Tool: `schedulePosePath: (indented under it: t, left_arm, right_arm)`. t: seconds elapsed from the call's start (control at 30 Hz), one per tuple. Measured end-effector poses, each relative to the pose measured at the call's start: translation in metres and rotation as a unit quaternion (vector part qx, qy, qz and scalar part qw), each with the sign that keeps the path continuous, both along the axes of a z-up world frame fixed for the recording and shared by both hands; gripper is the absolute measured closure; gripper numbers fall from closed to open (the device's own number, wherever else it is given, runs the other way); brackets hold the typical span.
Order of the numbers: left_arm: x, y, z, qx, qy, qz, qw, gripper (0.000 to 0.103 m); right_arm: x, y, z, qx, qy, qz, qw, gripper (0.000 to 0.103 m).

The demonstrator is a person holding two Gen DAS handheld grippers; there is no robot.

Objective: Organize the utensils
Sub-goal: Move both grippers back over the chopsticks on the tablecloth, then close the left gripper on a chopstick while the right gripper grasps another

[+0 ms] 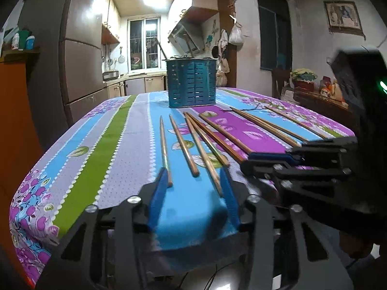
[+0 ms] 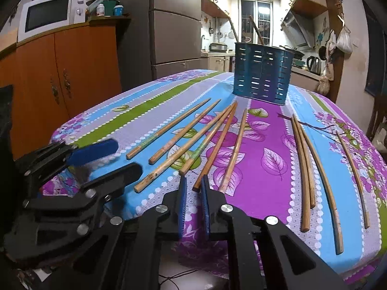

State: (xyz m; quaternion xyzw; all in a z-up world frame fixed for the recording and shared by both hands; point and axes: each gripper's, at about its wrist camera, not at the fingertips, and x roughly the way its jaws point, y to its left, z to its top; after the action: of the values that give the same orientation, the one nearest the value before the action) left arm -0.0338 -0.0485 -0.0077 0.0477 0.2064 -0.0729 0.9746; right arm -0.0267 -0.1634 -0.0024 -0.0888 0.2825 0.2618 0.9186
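Your left gripper showing matte black angular linkage plates, round silver screw heads, long blue pads on both fingers, your right gripper wearing the same black frame with ribbed blue pads, a boxy black housing glowing a green light at far right, thin dark cables trailing below.

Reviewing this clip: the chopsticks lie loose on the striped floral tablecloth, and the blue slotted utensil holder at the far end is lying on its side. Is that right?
Not quite. The chopsticks lie loose on the tablecloth, but the blue slotted utensil holder stands upright, as the right wrist view shows.
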Motion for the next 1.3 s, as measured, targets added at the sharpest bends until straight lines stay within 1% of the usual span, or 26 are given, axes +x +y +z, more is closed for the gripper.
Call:
schedulePosePath:
  t: [0.03, 0.1, 0.2, 0.23, 0.37, 0.47, 0.57, 0.7, 0.83, 1.03, 1.17, 1.3]
  left_arm:
    - [-0.002, -0.002, -0.001, 0.003, -0.002, -0.004, 1.0, 0.07]
    - [-0.006, -0.007, -0.004, 0.007, -0.003, -0.014, 0.9999, 0.073]
    - [-0.01, -0.013, -0.006, 0.011, -0.005, -0.029, 0.9995, 0.073]
    - [-0.01, -0.015, -0.007, 0.012, -0.008, -0.032, 0.9994, 0.076]
    - [-0.006, -0.018, -0.013, 0.013, -0.003, -0.036, 0.9993, 0.076]
    - [-0.003, -0.018, -0.015, 0.014, -0.007, -0.036, 0.9992, 0.076]
    - [0.001, -0.016, -0.016, 0.007, -0.009, -0.038, 0.9992, 0.076]
    - [0.001, -0.014, -0.017, 0.003, -0.012, -0.045, 0.9989, 0.084]
    - [0.002, -0.014, -0.017, 0.001, -0.013, -0.039, 0.9991, 0.095]
    - [0.003, -0.014, -0.018, -0.002, -0.016, -0.036, 0.9992, 0.095]
    - [-0.004, -0.014, -0.007, -0.002, -0.037, -0.037, 0.9987, 0.095]
    - [-0.009, -0.013, 0.02, -0.003, -0.076, -0.035, 0.9965, 0.096]
  right_arm:
    - [0.0, 0.0, 0.0, -0.001, -0.002, -0.003, 1.0, 0.092]
    - [0.001, 0.0, -0.001, -0.001, -0.003, -0.008, 1.0, 0.092]
    - [0.002, 0.001, -0.001, -0.001, -0.004, -0.011, 1.0, 0.092]
    - [0.002, 0.001, -0.001, 0.001, -0.003, -0.013, 1.0, 0.092]
    - [0.003, 0.002, -0.002, -0.003, -0.007, -0.014, 1.0, 0.092]
    - [0.004, 0.002, -0.002, -0.004, -0.008, -0.017, 1.0, 0.092]
    - [0.004, 0.002, -0.002, -0.003, -0.007, -0.019, 1.0, 0.092]
    - [0.003, 0.002, -0.001, 0.0, -0.003, -0.023, 1.0, 0.092]
    - [0.002, 0.001, -0.001, 0.007, -0.003, -0.027, 1.0, 0.094]
    - [-0.002, -0.006, 0.005, 0.019, -0.016, -0.038, 0.999, 0.095]
    - [-0.01, -0.012, 0.017, 0.024, -0.038, -0.039, 0.998, 0.095]
    - [-0.017, -0.019, 0.038, 0.033, -0.072, -0.039, 0.996, 0.096]
